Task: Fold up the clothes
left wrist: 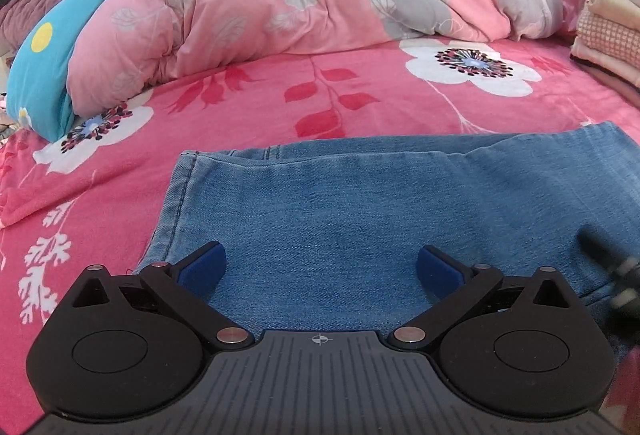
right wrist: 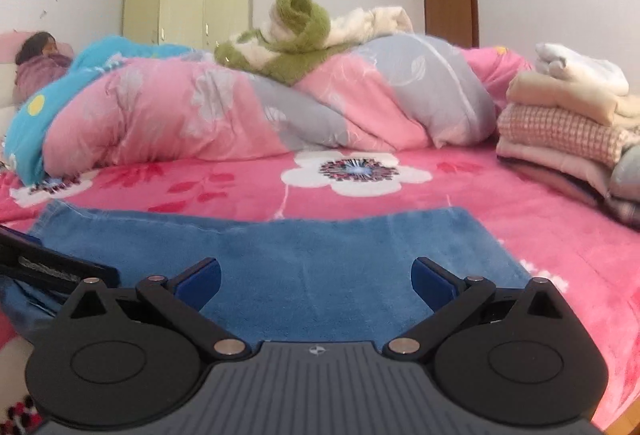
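My left claw [left wrist: 320,271] hangs spread wide over the jeans [left wrist: 360,211], its blue pads well apart with nothing between them, and my right claw [right wrist: 316,281] is just as wide and just as empty. The denim lies flat on the pink flowered bedspread [left wrist: 240,99], directly under and ahead of both claws, with its long axis running side to side across my view, not away from me. In the left wrist view a seamed edge and corner [left wrist: 188,159] sit to the left of my left claw; in the right wrist view the cloth ends in a straight edge [right wrist: 492,235] off to the right of my right claw. So each claw is nearer its own end of the garment. The far edge shows a doubled layer, so I judge the jeans are already folded at least once; whether another fold is due or this one is finished, I cannot tell. A stack of folded clothes [right wrist: 568,123] stands well apart to the right.
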